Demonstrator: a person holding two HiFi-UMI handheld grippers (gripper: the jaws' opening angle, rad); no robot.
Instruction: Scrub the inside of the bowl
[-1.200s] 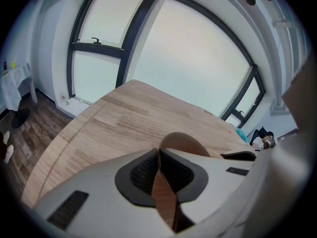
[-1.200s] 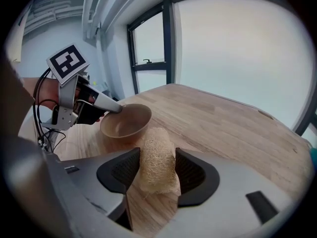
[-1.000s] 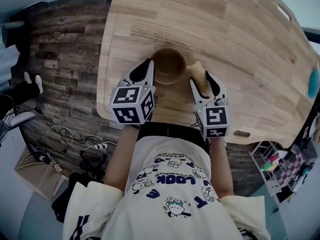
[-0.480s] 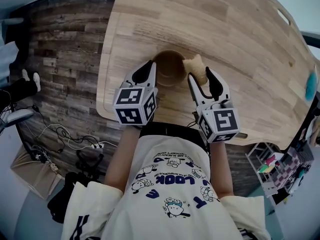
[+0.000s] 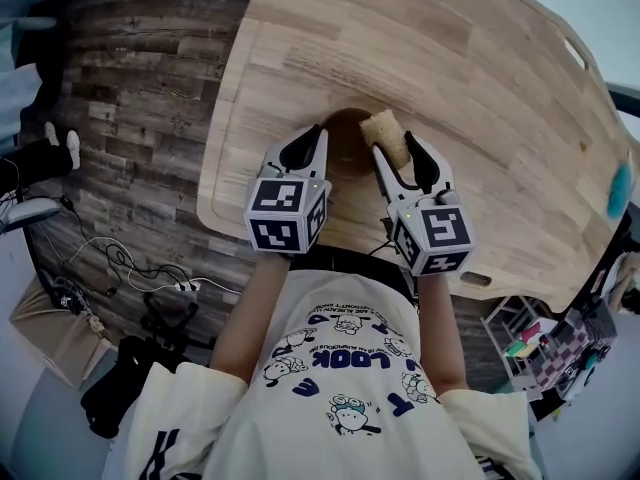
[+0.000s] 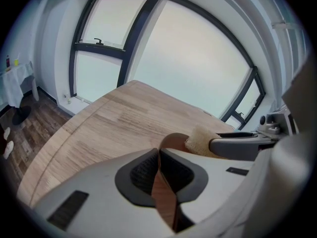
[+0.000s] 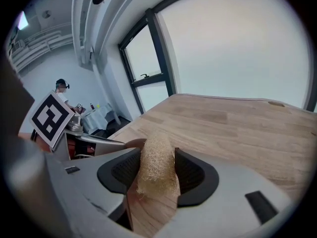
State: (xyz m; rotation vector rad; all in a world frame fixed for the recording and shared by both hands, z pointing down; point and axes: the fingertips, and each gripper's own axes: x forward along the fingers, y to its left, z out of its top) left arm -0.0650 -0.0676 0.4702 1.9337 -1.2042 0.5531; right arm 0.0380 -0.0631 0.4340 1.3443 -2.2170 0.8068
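**Entry: bowl scrub, hazards as we judge them**

- **Bowl** (image 5: 345, 140): brown and small. It stands on the wooden table (image 5: 480, 88), close to the near edge and toward its left corner. Both tools cover most of it in the head view.
- **Left gripper** (image 5: 312, 138): its jaws are pinched on the bowl's near-left rim, and we see the thin brown wall running between the pads. We judge this the anchoring hold.
- **Right gripper** (image 5: 396, 146): its jaws are clamped on a loofah scrubber (image 7: 157, 168). The pale fibrous end sticks out past the fingertips, over the bowl's right rim. We cannot tell whether it touches the inside.

**Risks we list**

1. The bowl may tip or swivel. The only hold is a pinch on one side of the rim, so scrubbing pressure on the opposite wall would lever against it.
2. The bowl may slide off the table, because the near edge is close. A stroke pulled toward the body could drag it over if the pinch slips.
3. The loofah may fold or work loose. It is soft and gripped at mid-length, so a hard push could bend it and put a hard jaw against the wood.
4. The two tools may knock together, since they stand just beside each other across the bowl.
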